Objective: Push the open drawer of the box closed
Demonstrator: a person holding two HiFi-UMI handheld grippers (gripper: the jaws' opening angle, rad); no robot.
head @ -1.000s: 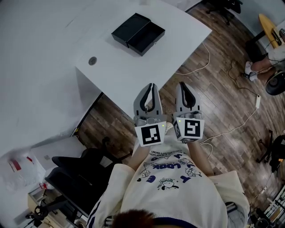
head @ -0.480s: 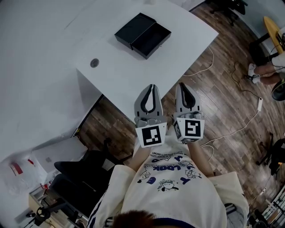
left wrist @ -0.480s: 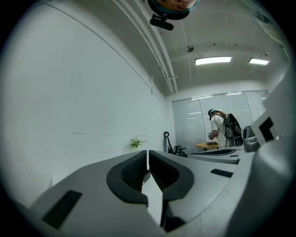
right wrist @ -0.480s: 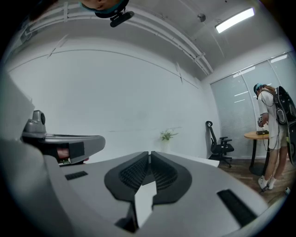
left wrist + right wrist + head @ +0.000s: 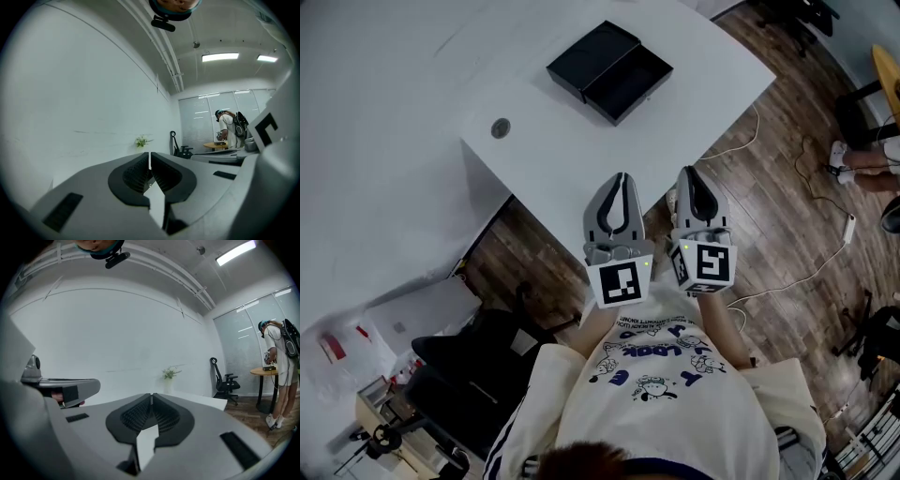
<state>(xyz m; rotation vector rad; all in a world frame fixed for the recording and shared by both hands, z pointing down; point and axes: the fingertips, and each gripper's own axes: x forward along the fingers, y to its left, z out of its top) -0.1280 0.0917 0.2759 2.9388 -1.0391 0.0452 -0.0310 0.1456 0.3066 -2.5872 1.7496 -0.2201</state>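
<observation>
Head view: the black box (image 5: 586,56) sits far back on the white table (image 5: 562,159), with its drawer (image 5: 630,82) pulled out to the right. It shows a bit more to the right than a second ago. The left gripper (image 5: 622,178) and right gripper (image 5: 689,172) are side by side at the near table edge, well apart from the box.

Left gripper view: its jaws are pressed together on nothing. Only the head view shows the box.

Right gripper view: its jaws are pressed together too, with nothing in them. An office chair (image 5: 225,380) shows here.

The box (image 5: 589,56) lies on the table (image 5: 567,155), its drawer (image 5: 631,82) at its right
</observation>
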